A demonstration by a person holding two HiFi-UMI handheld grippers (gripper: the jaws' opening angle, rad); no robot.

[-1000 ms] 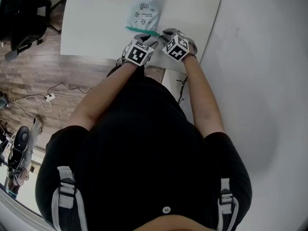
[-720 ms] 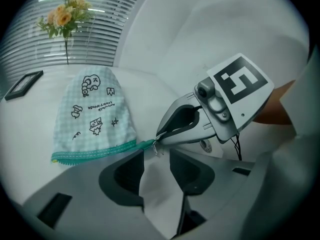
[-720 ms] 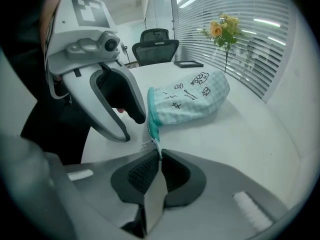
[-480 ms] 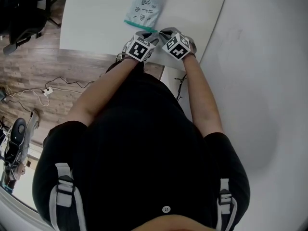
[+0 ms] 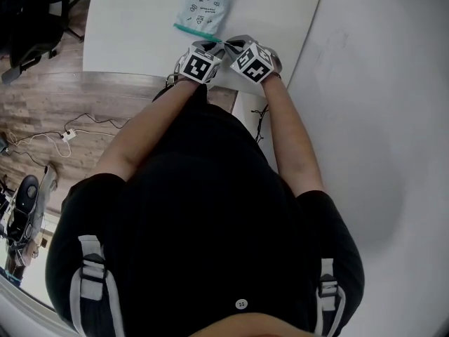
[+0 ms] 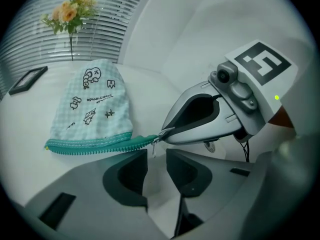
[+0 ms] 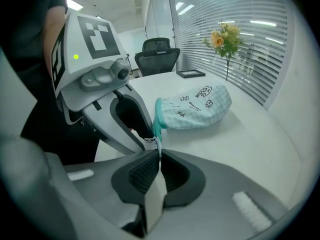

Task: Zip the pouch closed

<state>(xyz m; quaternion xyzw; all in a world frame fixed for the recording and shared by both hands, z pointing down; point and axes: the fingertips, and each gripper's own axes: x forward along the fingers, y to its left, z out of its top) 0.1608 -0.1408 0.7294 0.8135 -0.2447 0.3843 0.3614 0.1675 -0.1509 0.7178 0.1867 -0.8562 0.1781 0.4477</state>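
Note:
A pale blue checked pouch [image 5: 203, 9] with small black drawings lies on the white table [image 5: 140, 34]; its teal zipper [image 6: 90, 145] runs along the near edge. My right gripper [image 7: 159, 159] is shut on the zipper pull at the zipper's right end; from the left gripper view its tip [image 6: 165, 133] sits right at that end. My left gripper [image 6: 156, 161] is just beside it with its jaws closing. A small metal tab hangs in the gap, and the pads do not press on it. In the head view both grippers [image 5: 210, 44] [image 5: 228, 44] meet at the pouch's corner.
A vase of flowers [image 6: 70, 14] and a dark picture frame [image 6: 27, 79] stand at the table's far side by the blinds. An office chair [image 7: 159, 54] stands beyond the table. The table's near edge runs just under my hands, with cables [image 5: 70, 139] on the wood floor.
The two grippers have drawn closer together at the zipper's end. The pouch lies where it was.

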